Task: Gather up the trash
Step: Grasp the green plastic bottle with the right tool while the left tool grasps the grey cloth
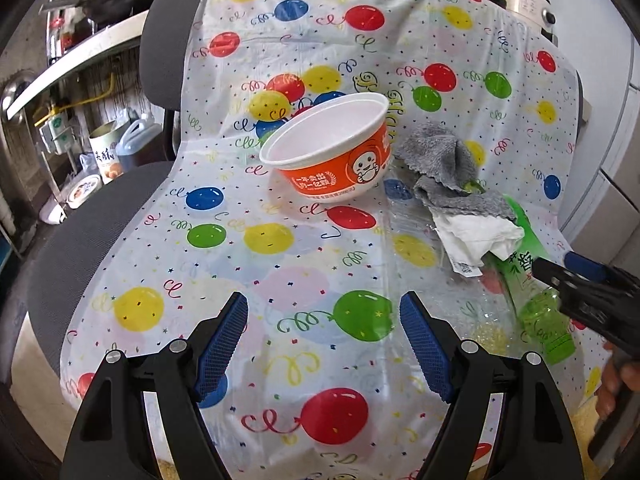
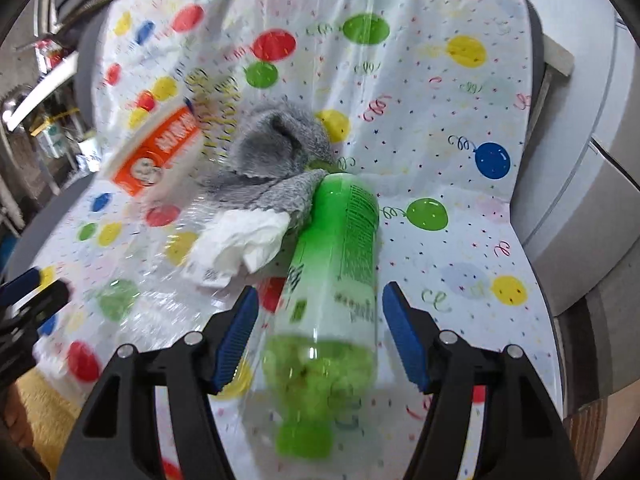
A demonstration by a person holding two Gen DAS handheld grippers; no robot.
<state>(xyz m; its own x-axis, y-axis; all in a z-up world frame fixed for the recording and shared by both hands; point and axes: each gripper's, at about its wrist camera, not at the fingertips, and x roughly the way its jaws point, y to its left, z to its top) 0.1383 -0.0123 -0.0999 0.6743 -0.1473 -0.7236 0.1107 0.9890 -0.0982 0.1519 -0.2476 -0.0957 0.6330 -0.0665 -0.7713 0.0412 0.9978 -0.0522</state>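
Note:
A green plastic bottle (image 2: 336,248) lies on its side on the balloon-print sheet (image 2: 440,120), cap toward the camera. My right gripper (image 2: 320,292) straddles it, open, with a gap at each pad. Against the bottle's far end lie a grey cloth (image 2: 276,148) and a crumpled white tissue (image 2: 244,236). Left of them sits an empty orange and white paper bowl (image 1: 332,152), tilted. My left gripper (image 1: 324,304) is open over the bare sheet, short of the bowl, with nothing between its fingers. In the left wrist view the right gripper (image 1: 580,276) reaches the bottle (image 1: 536,304) from the right.
The sheet covers a black mesh chair (image 1: 100,216). Clear plastic wrap (image 1: 412,216) lies under the tissue (image 1: 476,236). A tin can (image 1: 104,152) and a blue jug (image 1: 136,144) stand on the floor at left. A white appliance (image 2: 580,200) flanks the chair's right side.

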